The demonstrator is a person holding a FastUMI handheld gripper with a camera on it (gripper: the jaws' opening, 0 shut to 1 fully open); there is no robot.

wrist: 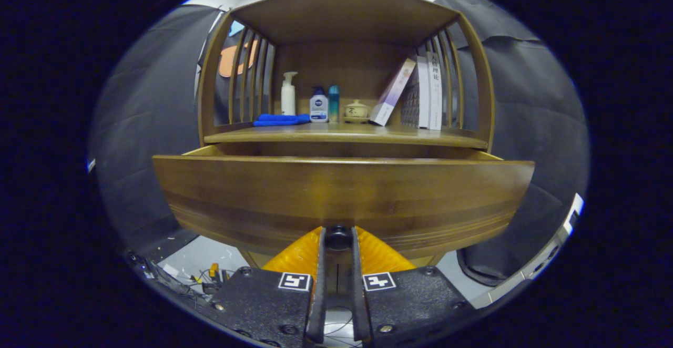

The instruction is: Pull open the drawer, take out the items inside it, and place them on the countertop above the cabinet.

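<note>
Close ahead, the gripper [337, 237] is clenched on the knob [338, 236] of the drawer [342, 195] — already pulled well out beneath the countertop [347, 135] beyond — though its contents are hidden, so nothing is yet removed.

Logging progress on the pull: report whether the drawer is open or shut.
Open. The drawer front stands well forward of the cabinet, its side walls showing behind it. The gripper is shut on the drawer knob. Contents hidden.

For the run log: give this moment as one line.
phase: pulling | hand-held gripper: shut on knob | drawer: partly out | contents: hidden
</note>
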